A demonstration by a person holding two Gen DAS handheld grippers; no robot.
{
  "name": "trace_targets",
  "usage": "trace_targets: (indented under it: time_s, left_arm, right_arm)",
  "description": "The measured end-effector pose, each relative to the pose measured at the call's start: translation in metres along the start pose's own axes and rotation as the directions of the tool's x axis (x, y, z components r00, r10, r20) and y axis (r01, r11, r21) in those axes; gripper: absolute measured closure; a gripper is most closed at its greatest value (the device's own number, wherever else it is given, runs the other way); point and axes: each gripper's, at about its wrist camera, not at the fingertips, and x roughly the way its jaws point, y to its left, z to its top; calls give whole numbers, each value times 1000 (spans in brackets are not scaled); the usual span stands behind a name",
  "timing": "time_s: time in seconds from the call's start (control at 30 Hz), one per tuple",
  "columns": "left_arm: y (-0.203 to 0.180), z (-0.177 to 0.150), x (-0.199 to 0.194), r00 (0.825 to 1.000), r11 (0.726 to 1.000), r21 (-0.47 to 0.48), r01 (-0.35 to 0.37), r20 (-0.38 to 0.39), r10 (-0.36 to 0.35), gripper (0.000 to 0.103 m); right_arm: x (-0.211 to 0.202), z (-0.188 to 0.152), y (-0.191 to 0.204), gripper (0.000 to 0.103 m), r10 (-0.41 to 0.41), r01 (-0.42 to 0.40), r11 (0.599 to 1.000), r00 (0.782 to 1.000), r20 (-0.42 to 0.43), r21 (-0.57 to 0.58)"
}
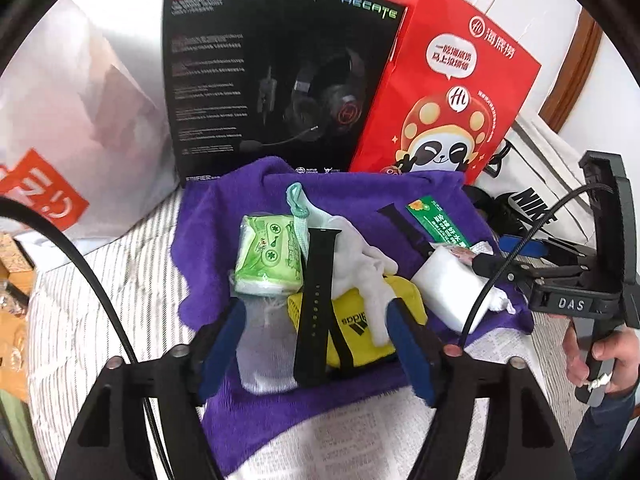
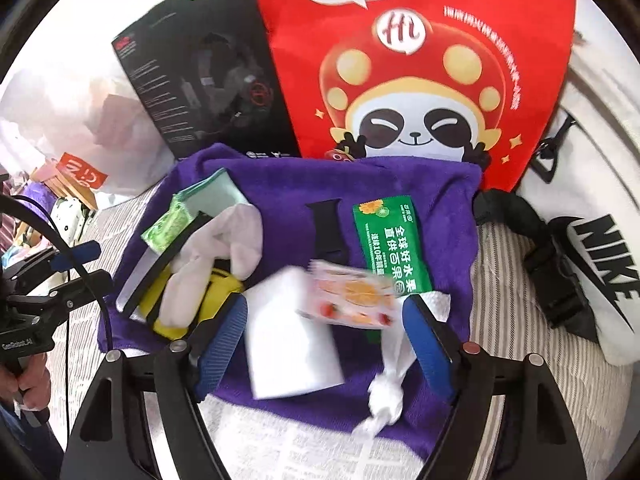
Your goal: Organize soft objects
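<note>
Sorting barely begun, by the look. Left gripper [image 1: 320, 344] spread wide, gripping nothing; yellow pouch [image 1: 356, 320] and black strap [image 1: 316, 304] between its jaws. Right gripper [image 2: 324, 344] likewise agape over white pad [image 2: 288, 340]. All heaped on purple towel [image 2: 400, 184].

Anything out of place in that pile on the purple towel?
Yes: a black watch strap lies draped across the yellow Adidas item and white sock, a hard piece among soft goods. A second strap sits apart on the purple towel.
</note>
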Motion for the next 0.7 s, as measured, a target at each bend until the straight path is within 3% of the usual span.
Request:
trace_targets:
  time_s: [0.13, 0.43, 0.7]
  left_arm:
    - [-4, -8, -17, 1000, 1000, -12, -21, 20, 21, 17]
    - [-15, -31, -46, 999, 999, -27, -34, 38, 35, 12]
    - [-31, -44, -76, 994, 996, -25, -86, 69, 87, 8]
  right_arm:
    - [-20, -10, 10, 13, -23, 23, 1000, 999, 26, -8]
    - [-46, -32, 20, 12, -62, 62, 998, 997, 39, 10]
    - [-92, -67, 27, 3, -130, 129, 991, 986, 105, 21]
